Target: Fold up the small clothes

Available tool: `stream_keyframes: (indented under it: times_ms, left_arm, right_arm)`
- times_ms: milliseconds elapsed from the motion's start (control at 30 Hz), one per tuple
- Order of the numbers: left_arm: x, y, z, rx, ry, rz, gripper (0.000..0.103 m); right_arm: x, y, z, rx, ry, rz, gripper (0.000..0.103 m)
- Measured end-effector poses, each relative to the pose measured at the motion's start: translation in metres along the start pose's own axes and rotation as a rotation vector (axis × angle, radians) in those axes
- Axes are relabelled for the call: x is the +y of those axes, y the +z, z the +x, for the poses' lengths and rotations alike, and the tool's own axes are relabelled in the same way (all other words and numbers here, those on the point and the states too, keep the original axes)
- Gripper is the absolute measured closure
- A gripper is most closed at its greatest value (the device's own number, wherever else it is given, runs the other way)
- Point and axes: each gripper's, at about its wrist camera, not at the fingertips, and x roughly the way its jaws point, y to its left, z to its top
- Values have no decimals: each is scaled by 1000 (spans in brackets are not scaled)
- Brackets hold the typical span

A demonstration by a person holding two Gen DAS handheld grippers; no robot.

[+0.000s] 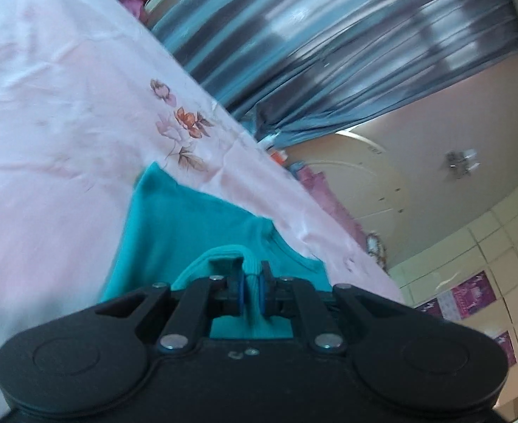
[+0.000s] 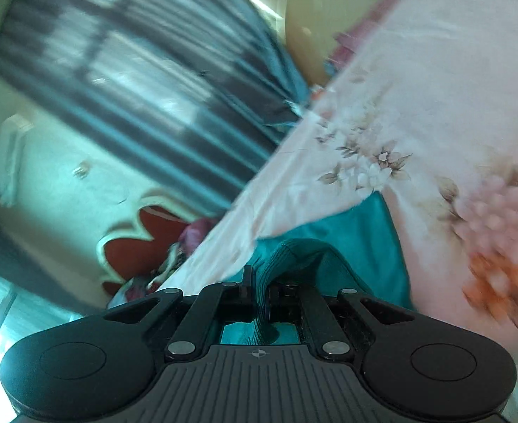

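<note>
Garment (image 1: 188,225) edges blurred, perhaps folded.

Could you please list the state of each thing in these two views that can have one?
left gripper: shut on a ribbed edge of the teal garment.
right gripper: shut on another fold of the teal garment.
teal garment: pinched by both grippers, the rest lying on the bedsheet.
bedsheet: pink, floral, spread out, lightly creased.
curtain: drawn across the window.

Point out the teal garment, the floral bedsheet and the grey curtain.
teal garment (image 1: 188,225): left wrist view, flat body panel.
floral bedsheet (image 1: 47,105): left wrist view, plain pink area.
grey curtain (image 1: 329,53): left wrist view, middle of the folds.
</note>
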Motion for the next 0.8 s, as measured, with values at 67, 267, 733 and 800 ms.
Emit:
stream_keyframes:
  times_ms: [67, 267, 733, 800]
  left_arm:
    - [4, 16, 27, 33, 28, 14, 96]
    - [26, 42, 85, 128, 132, 69, 78]
    - [-39, 28, 106, 145, 292, 952, 37]
    - [-39, 25, 117, 174, 277, 977, 43]
  right_arm:
    - [-18, 13, 31, 27, -37, 56, 100]
    - [-57, 35, 93, 138, -62, 107, 86]
    - [1, 9, 92, 202, -269, -712, 46]
    - [1, 4, 108, 230, -297, -776, 46]
